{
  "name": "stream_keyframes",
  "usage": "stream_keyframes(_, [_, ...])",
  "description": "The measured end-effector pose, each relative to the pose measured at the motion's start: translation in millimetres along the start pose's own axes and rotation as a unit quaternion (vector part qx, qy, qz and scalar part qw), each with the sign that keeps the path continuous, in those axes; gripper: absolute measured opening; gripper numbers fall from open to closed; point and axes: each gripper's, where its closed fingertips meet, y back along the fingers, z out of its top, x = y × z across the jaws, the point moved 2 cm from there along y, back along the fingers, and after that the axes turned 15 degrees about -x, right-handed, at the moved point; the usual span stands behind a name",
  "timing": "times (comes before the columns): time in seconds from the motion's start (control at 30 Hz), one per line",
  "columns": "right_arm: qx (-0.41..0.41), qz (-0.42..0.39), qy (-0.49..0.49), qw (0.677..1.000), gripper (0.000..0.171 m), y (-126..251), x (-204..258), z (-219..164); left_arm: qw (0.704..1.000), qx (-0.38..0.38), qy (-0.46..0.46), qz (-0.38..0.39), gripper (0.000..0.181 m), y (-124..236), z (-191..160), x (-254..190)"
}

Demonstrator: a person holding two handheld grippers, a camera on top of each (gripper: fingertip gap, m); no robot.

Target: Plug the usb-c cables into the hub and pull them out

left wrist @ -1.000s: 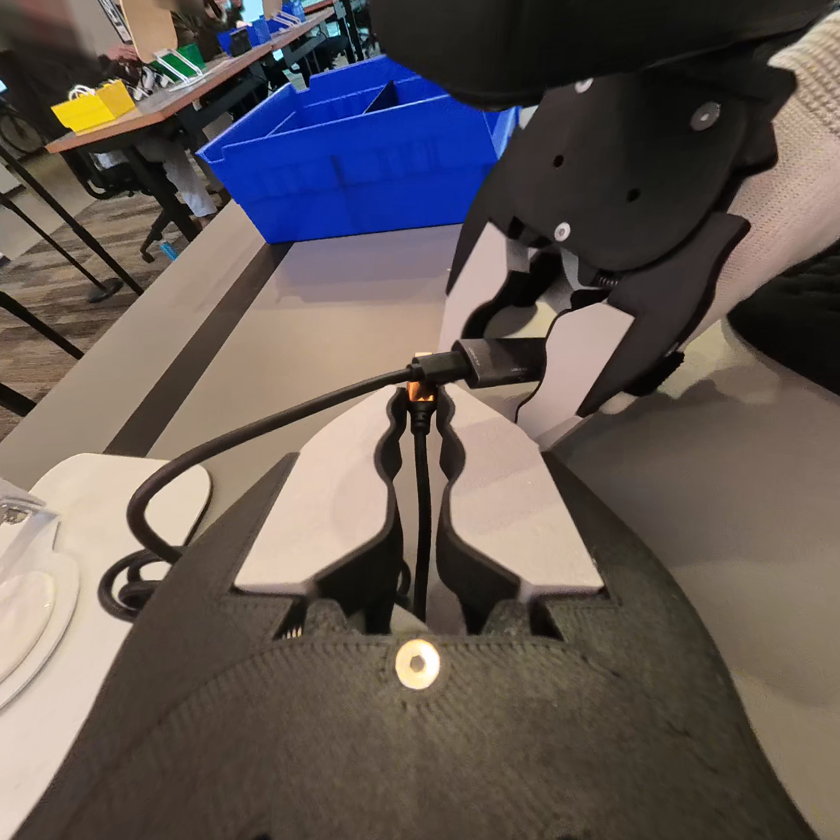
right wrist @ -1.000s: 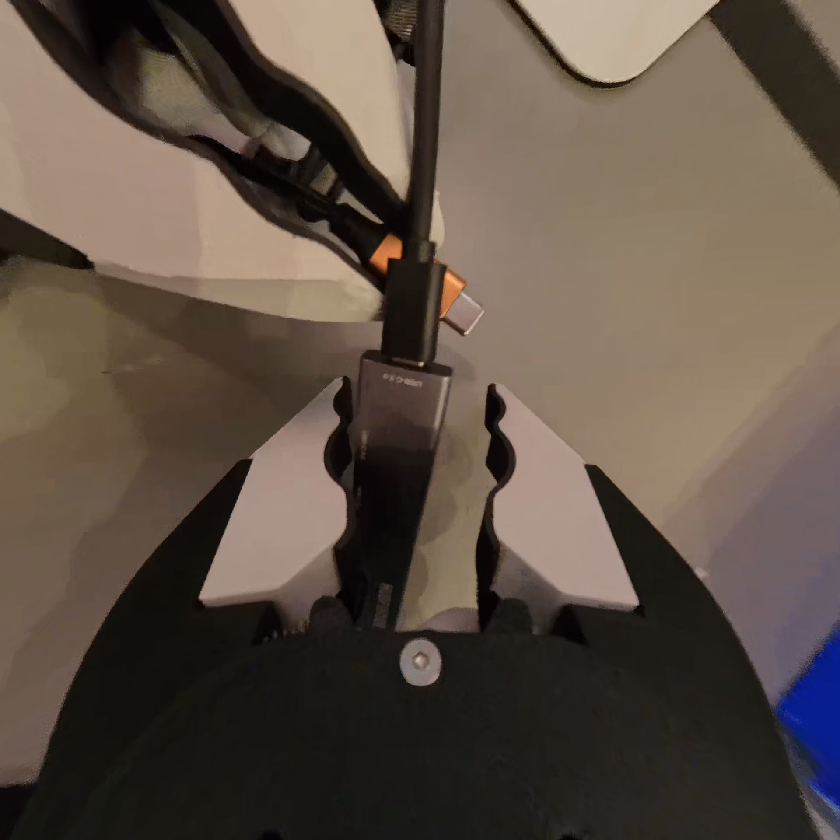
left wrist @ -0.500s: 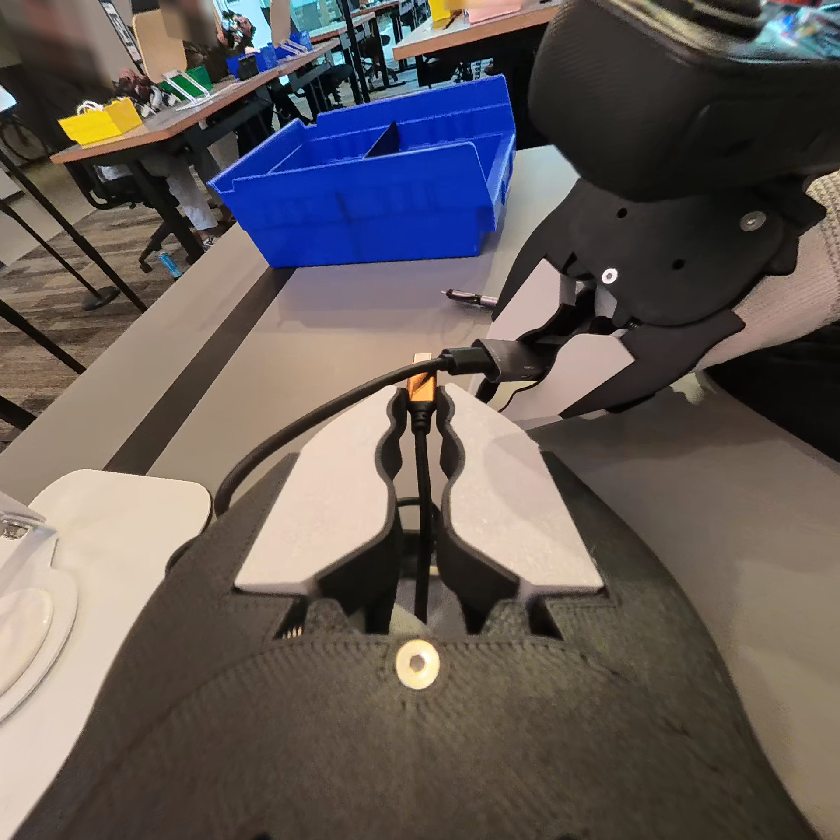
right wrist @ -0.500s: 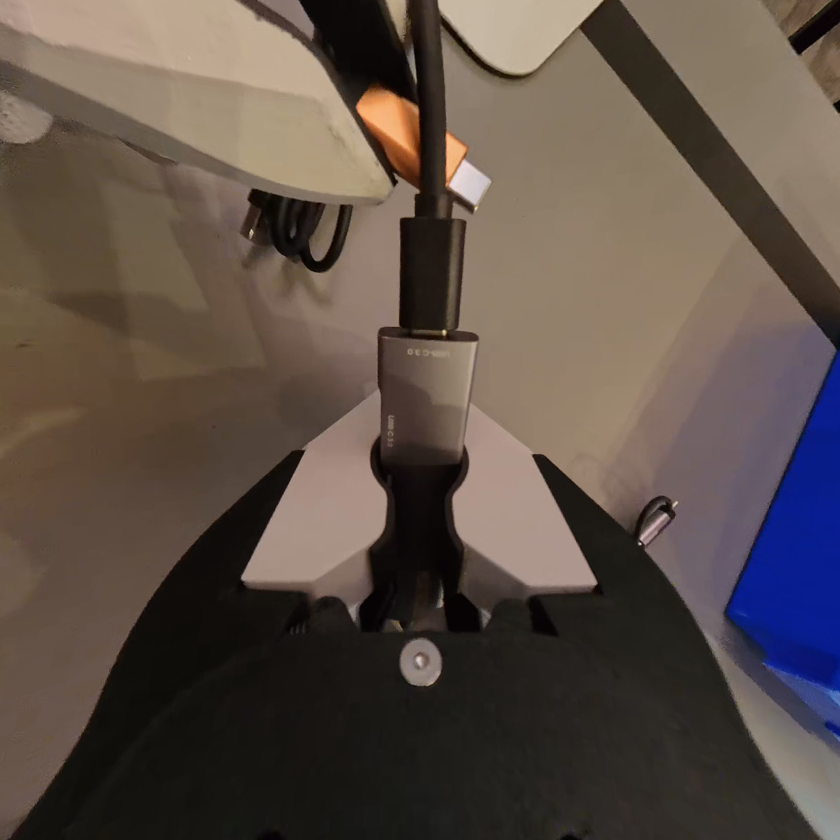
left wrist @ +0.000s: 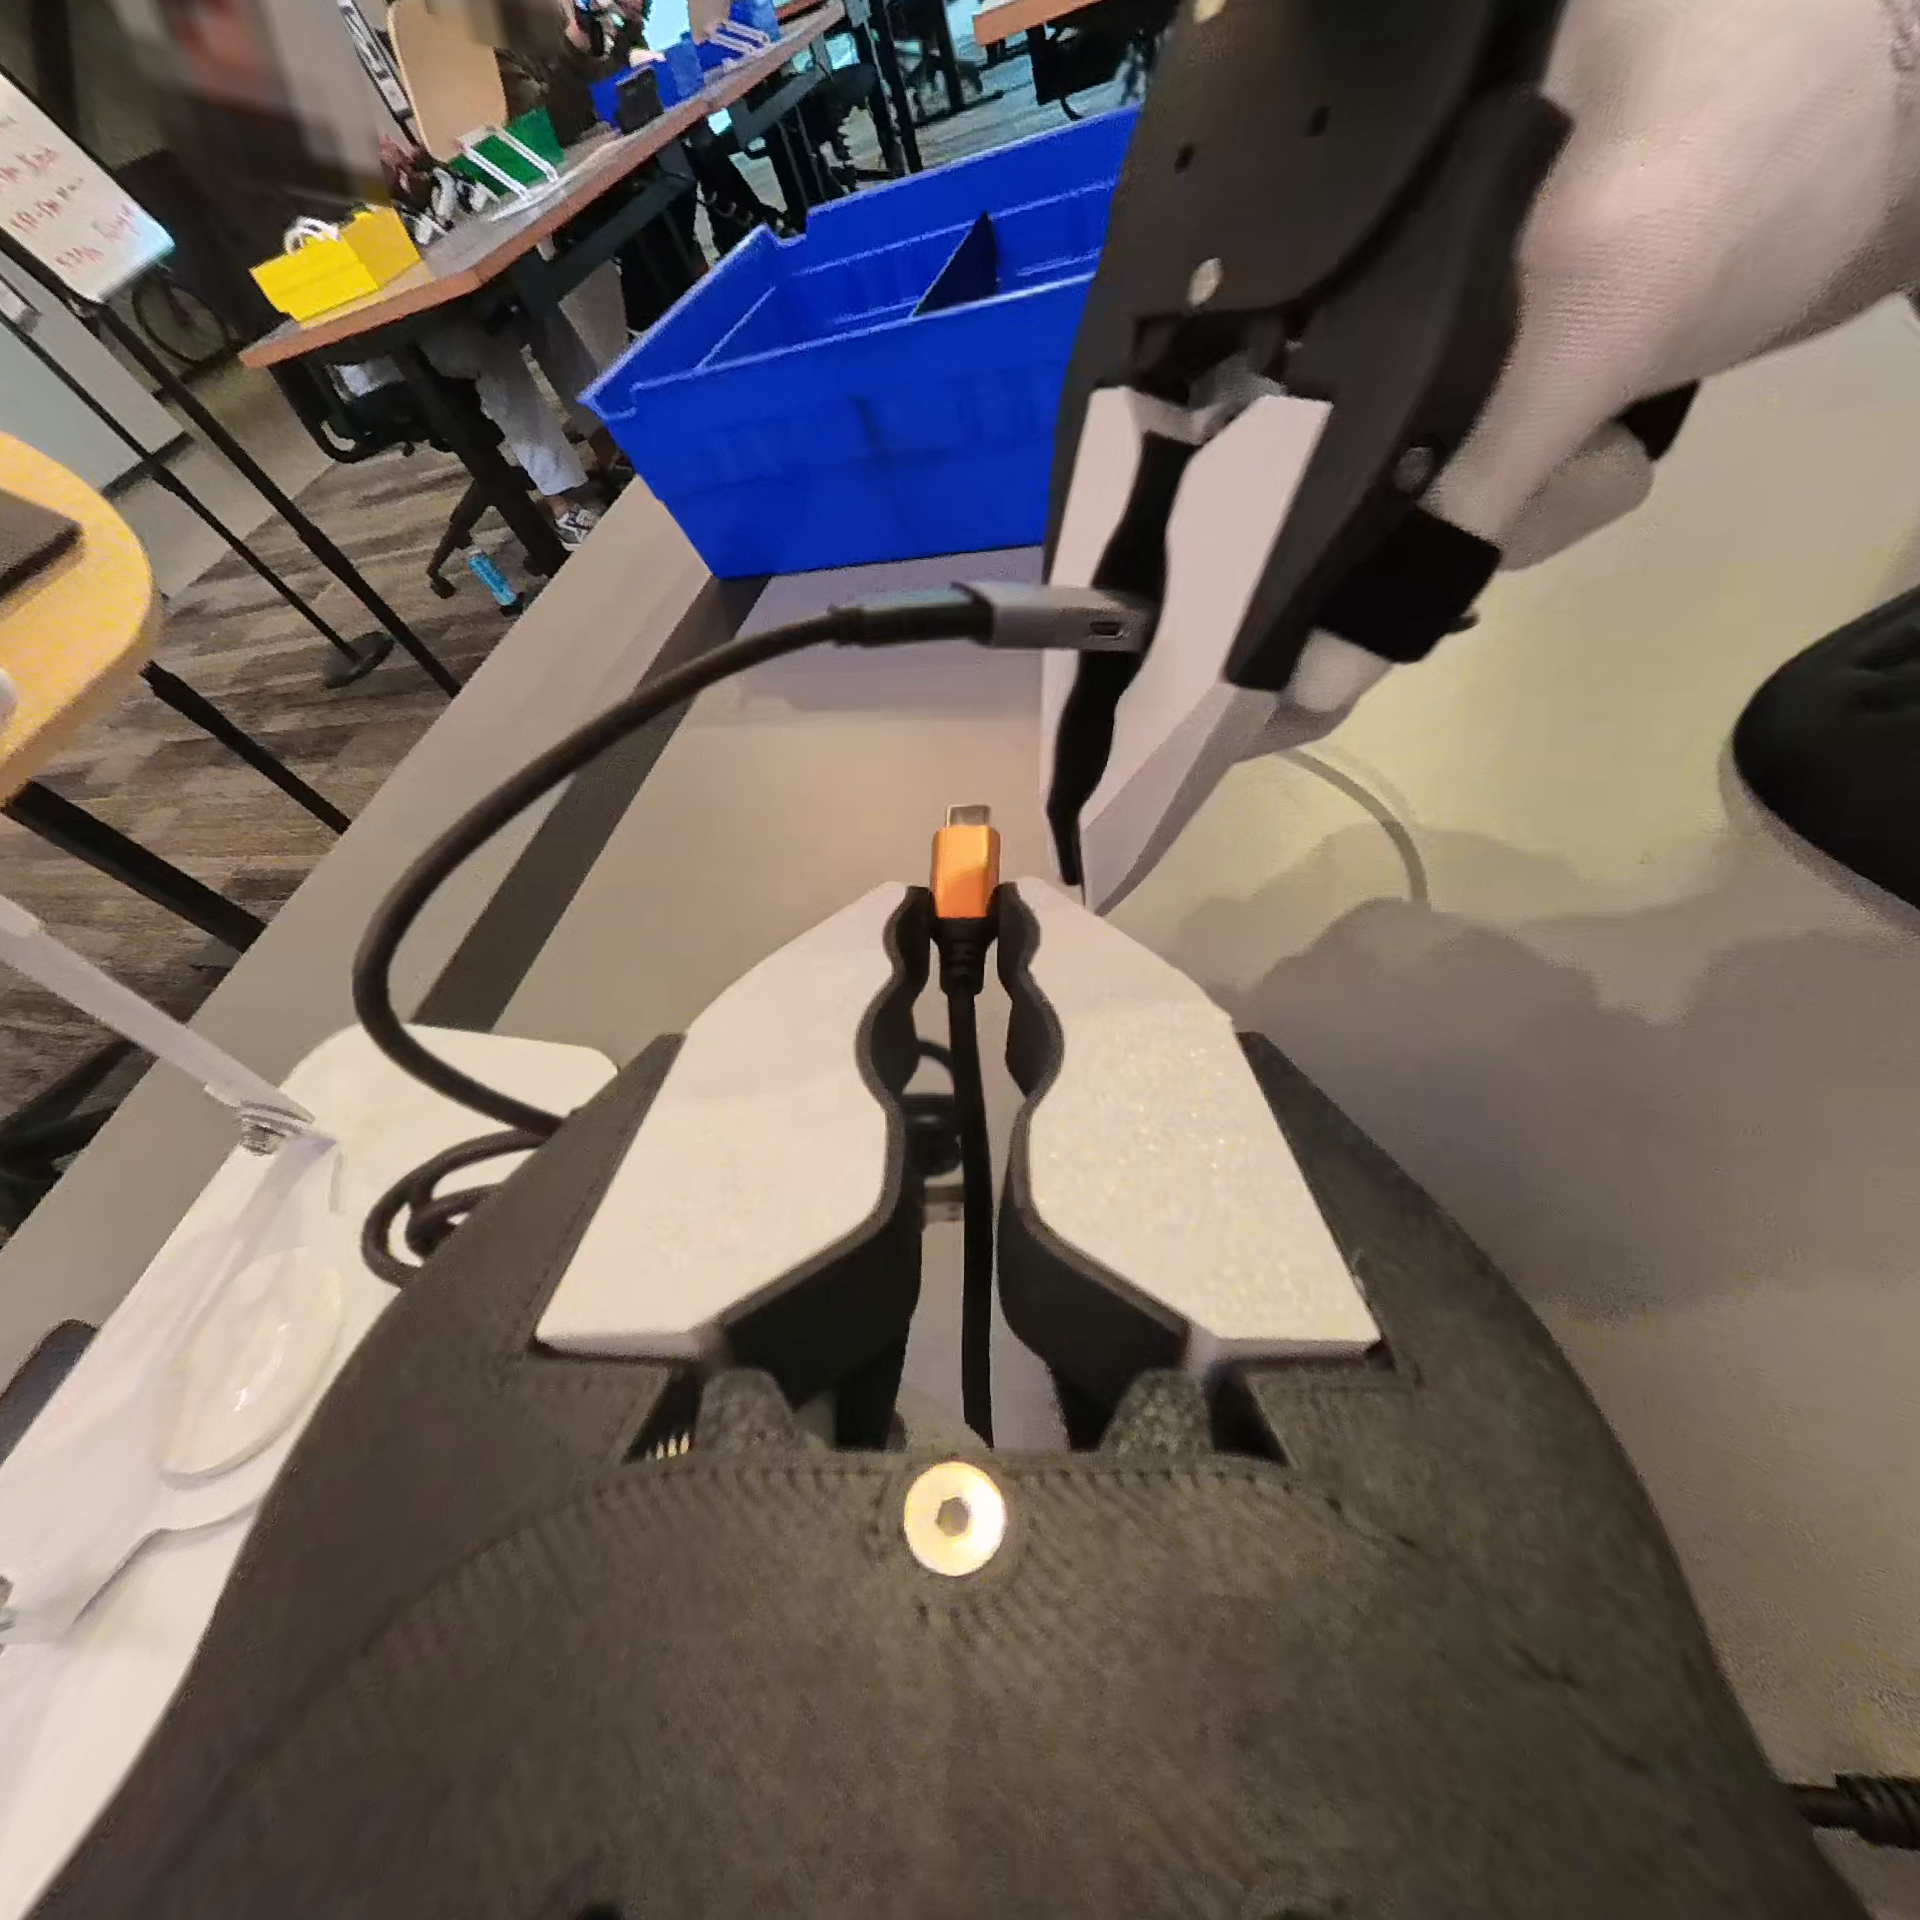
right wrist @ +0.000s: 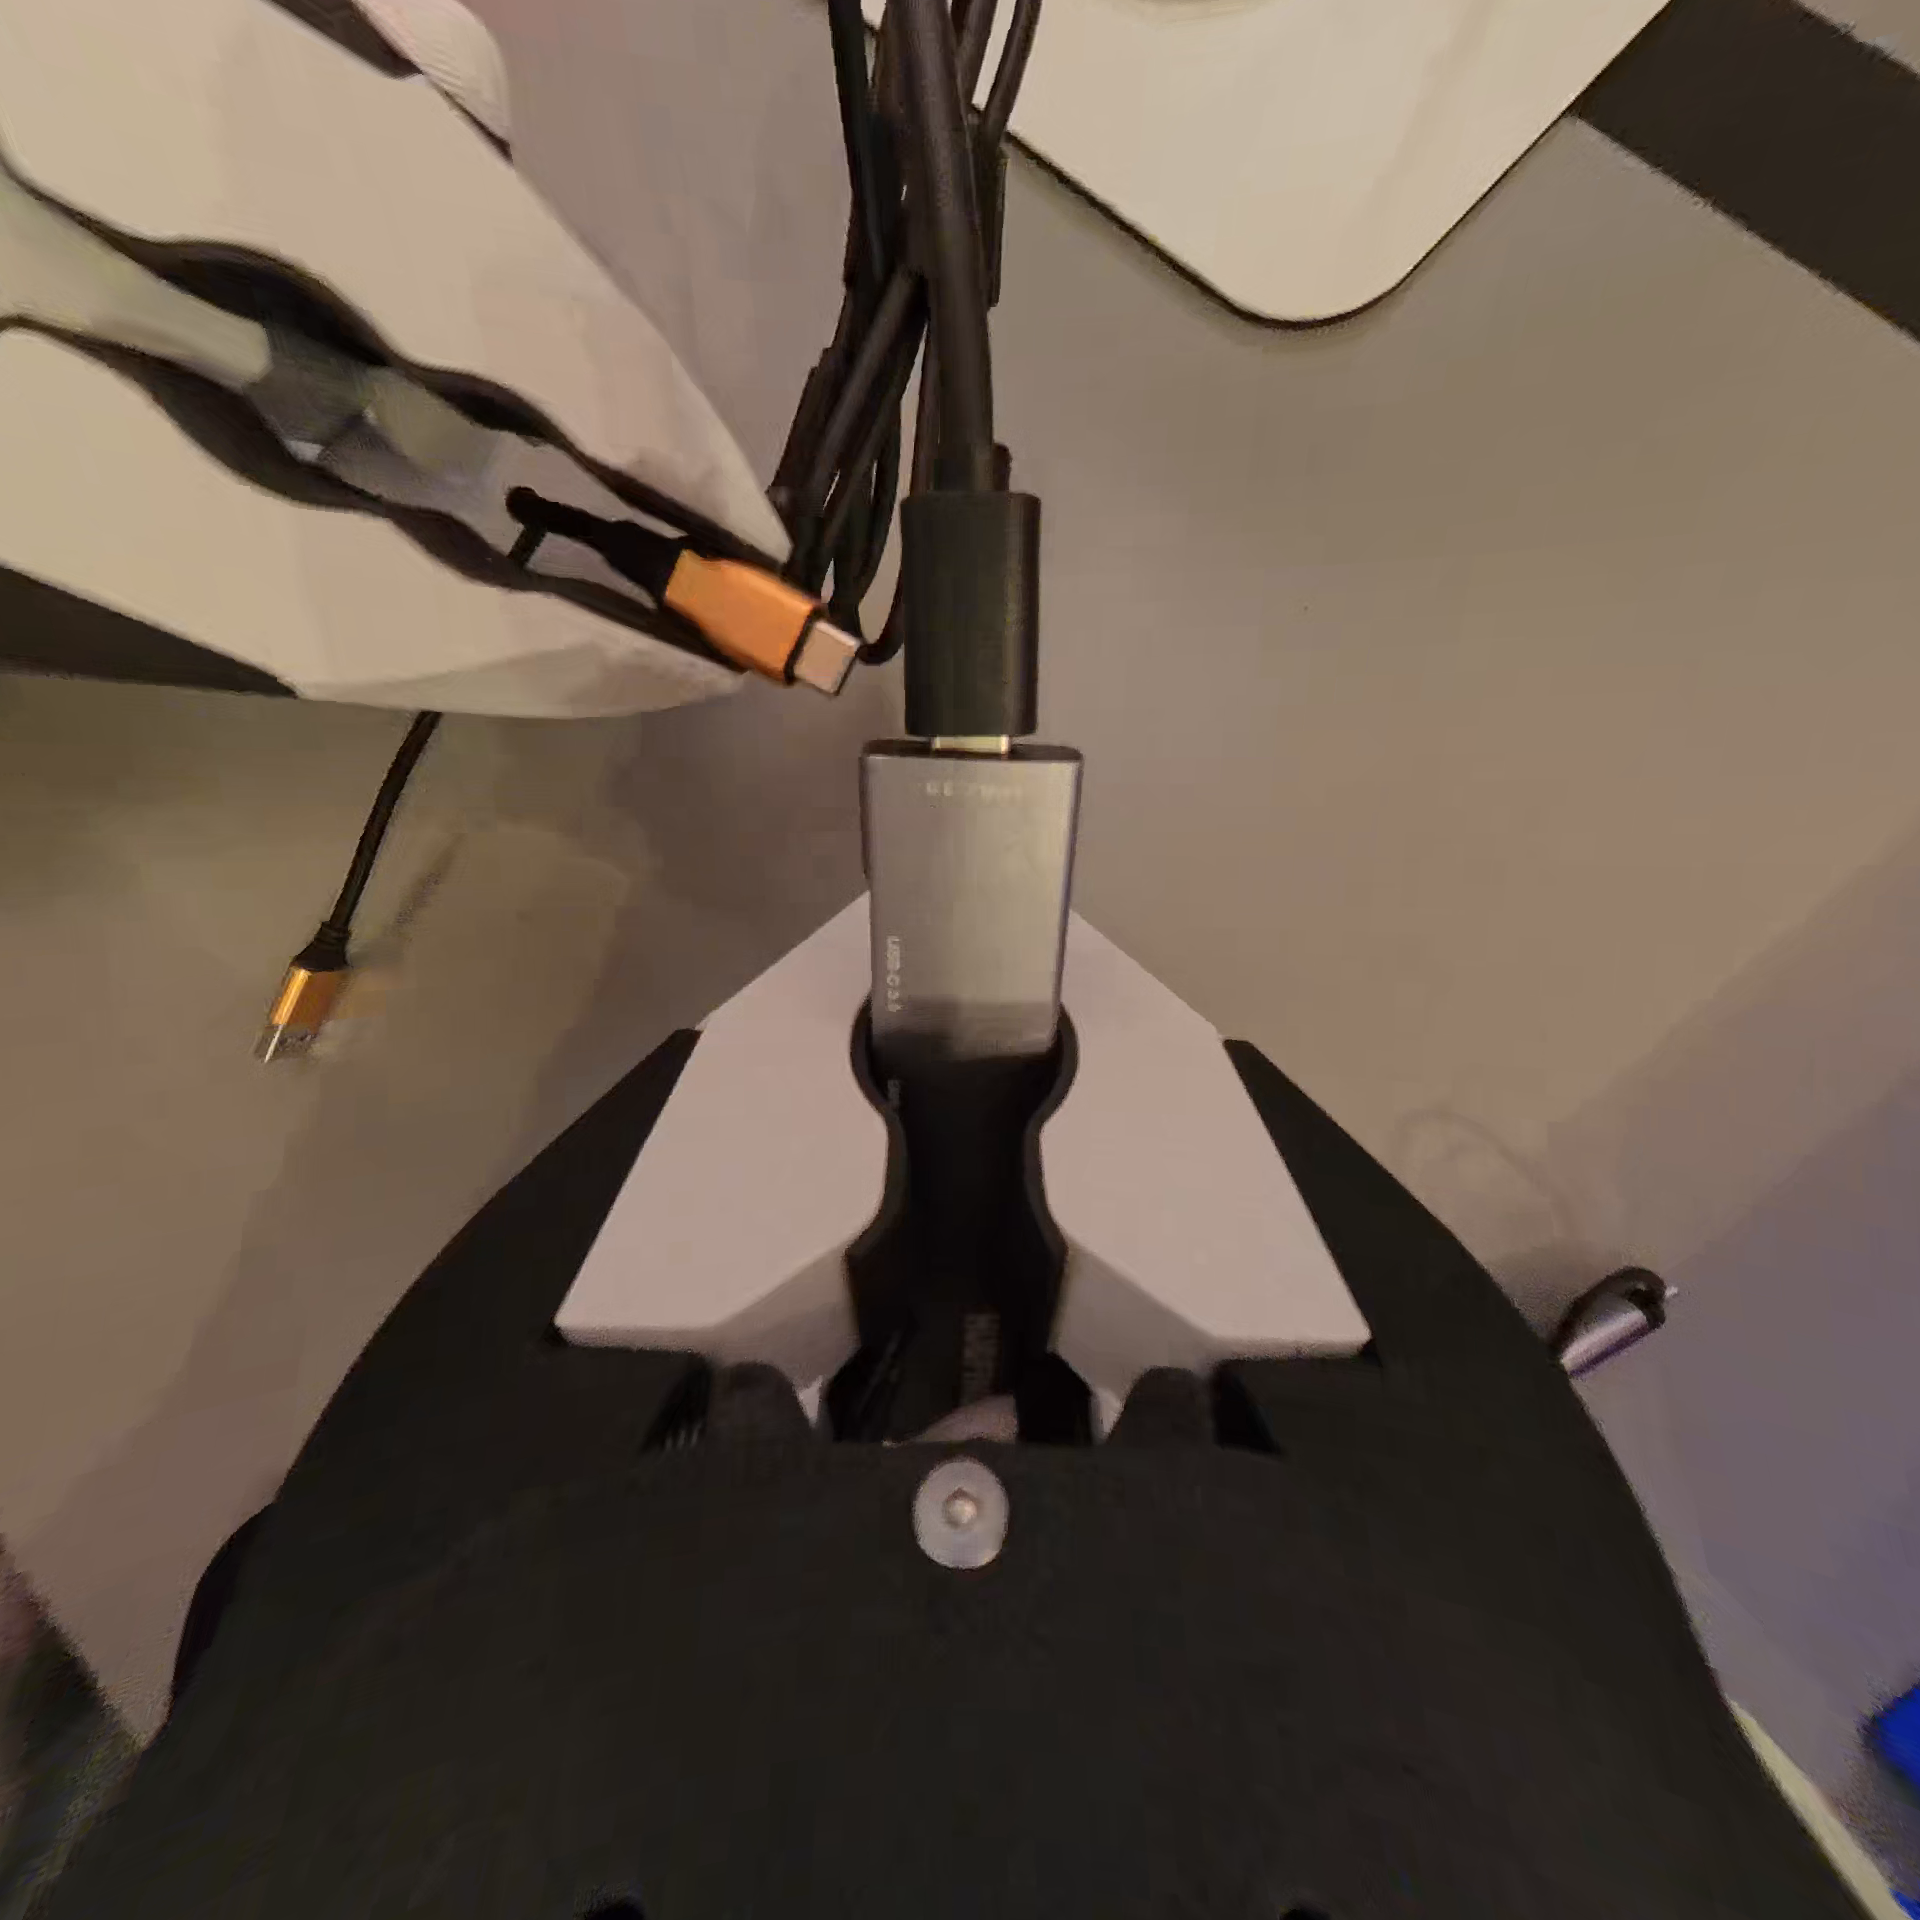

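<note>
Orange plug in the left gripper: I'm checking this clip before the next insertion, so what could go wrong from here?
1. The orange plug sits beside the hub, angled away from its side port; pushing now would likely miss.
2. The black plug shows a sliver of metal at the hub, so a bump might loosen it.
3. The loose cables bunch by the hub and might snag.

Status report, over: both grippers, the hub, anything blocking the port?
Left gripper shut on orange plug. Right gripper shut on hub. Black cable in end port; side port clear.
</note>
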Motion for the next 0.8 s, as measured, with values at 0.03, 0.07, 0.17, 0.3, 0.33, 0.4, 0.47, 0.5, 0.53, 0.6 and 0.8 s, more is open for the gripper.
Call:
stream_keyframes(0.03, [0.014,0.010,-0.003,1.000,0.009,-1,-1,1,1.000,-0.001,-0.011,0.008,0.013,0,2,1])
stream_keyframes(0.07, [0.023,0.019,-0.007,1.000,0.008,-3,-1,3,1.000,-0.001,-0.021,0.014,0.013,0,4,1])
stream_keyframes(0.17, [0.056,0.044,-0.015,0.997,0.008,-8,1,7,0.998,-0.006,-0.049,0.031,0.013,-1,11,1])
stream_keyframes(0.3, [0.105,0.077,-0.025,0.991,0.009,-16,2,6,0.997,0.013,-0.075,0.027,0.013,-2,6,-1])
stream_keyframes(0.33, [0.122,0.087,-0.026,0.988,0.008,-16,3,4,0.996,0.022,-0.085,0.032,0.013,-2,3,0])
stream_keyframes(0.4, [0.138,0.089,-0.027,0.986,0.008,-19,0,5,0.993,0.045,-0.098,0.045,0.013,-2,-4,4])
stream_keyframes(0.47, [0.153,0.089,-0.025,0.984,0.008,-21,-1,5,0.991,0.053,-0.105,0.065,0.013,-3,-7,8])
stream_keyframes(0.5, [0.153,0.080,-0.024,0.985,0.008,-24,-4,6,0.991,0.059,-0.101,0.069,0.013,-4,-9,8])
stream_keyframes(0.53, [0.156,0.072,-0.021,0.985,0.008,-25,-7,8,0.990,0.059,-0.097,0.079,0.013,-5,-9,9])
stream_keyframes(0.6, [0.155,0.063,-0.024,0.986,0.008,-29,-11,11,0.990,0.056,-0.084,0.100,0.013,-4,-7,14])
stream_keyframes(0.8, [0.145,0.034,-0.020,0.989,0.008,-41,-17,16,0.987,0.048,-0.041,0.150,0.013,-3,1,22])
